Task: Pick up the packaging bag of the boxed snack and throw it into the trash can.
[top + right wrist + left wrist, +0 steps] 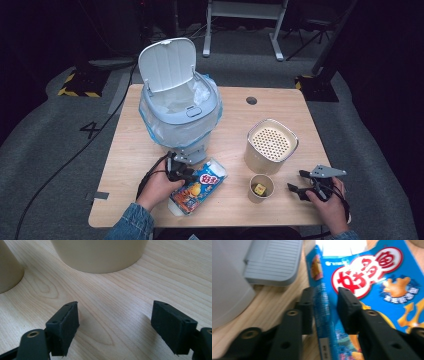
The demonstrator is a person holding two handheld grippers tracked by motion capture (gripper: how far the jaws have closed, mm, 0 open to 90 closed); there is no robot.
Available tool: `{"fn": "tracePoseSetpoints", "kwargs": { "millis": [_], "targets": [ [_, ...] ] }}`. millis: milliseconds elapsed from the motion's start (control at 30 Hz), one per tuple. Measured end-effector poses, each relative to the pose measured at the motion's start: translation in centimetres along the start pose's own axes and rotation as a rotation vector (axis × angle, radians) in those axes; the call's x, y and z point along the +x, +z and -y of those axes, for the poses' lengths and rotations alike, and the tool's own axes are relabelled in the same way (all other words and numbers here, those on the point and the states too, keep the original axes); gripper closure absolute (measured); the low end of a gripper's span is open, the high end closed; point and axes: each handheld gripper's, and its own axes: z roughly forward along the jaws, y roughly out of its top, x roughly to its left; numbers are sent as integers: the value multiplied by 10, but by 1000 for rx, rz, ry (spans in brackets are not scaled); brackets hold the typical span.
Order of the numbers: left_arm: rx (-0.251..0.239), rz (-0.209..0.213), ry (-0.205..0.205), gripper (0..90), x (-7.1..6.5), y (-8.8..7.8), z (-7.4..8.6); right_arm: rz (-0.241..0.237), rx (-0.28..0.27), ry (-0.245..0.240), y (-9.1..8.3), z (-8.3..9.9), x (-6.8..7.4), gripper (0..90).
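On a wooden table [125, 165], just in front of the open-lidded white bin [180, 107], lies our blue snack box [197, 186]. Our left gripper [325, 302] clamps its long edge; our right gripper [115, 322] rests open near two beige containers [270, 145].

High view looks down; gripper views skim the table [300, 210] closely.

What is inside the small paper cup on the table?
Inside the small paper cup lies one small yellowish item. It is too small to identify, and the cup wall hides anything beside it.
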Motion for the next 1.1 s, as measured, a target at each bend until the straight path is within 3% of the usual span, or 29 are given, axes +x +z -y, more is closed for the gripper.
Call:
{"fn": "tracePoseSetpoints", "kwargs": {
  "millis": [133,233,367,400,433,467,667,1100],
  "targets": [
    [-16,-18,-25,836,4,-4,0,0,0,0,0,0,0,225],
    [-34,-26,-43,865,4,-6,0,0,0,0,0,0,0,225],
    [-86,-1,-55,873,1,-18,-3,0,0,0,0,0,0,225],
    [-102,3,1,874,3,-24,-6,0,0,0,0,0,0,225],
    [-124,14,-47,873,-1,-27,-6,0,0,0,0,0,0,225],
    [-139,17,-13,873,0,-31,-8,0,0,0,0,0,0,225],
    [-268,68,-5,873,-8,-55,-12,0,0,0,0,0,0,225],
    [-448,59,52,873,-23,-97,-26,0,0,1,0,0,0,225]
  ]
}}
